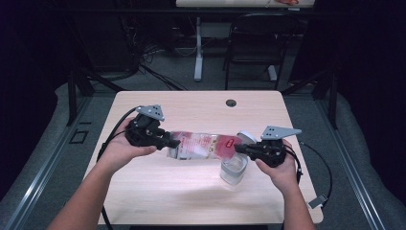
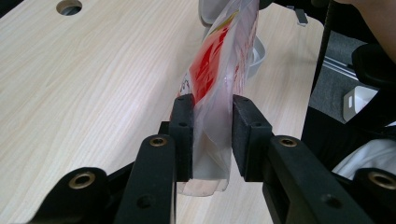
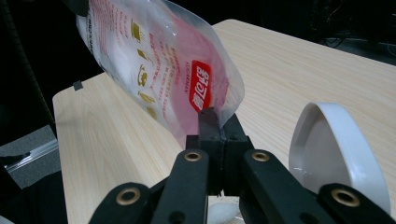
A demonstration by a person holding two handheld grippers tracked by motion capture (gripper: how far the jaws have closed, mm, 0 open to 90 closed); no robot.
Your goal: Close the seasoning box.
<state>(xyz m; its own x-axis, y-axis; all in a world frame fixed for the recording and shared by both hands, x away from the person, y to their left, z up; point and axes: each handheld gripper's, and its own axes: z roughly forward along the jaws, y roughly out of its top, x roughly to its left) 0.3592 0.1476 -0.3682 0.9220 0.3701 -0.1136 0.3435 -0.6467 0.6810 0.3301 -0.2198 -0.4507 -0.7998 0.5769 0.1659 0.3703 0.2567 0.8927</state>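
A clear plastic bag (image 1: 203, 145) with red print and white powder inside is held level above the table between both grippers. My left gripper (image 1: 168, 141) is shut on the bag's bottom end (image 2: 212, 140), its pads pressing on either side of it. My right gripper (image 1: 241, 149) is shut on the bag's other edge (image 3: 205, 100), with the film pinched between its closed jaws. Under that end stands a clear jar (image 1: 234, 169) with white powder in it. Its white lid (image 3: 334, 151) leans right beside the right gripper.
The light wooden table (image 1: 158, 191) has a round cable hole (image 1: 231, 102) near its far edge. Cables trail from both grippers off the table's sides. A black chair (image 1: 256, 40) and a desk leg (image 1: 198, 48) stand beyond the table.
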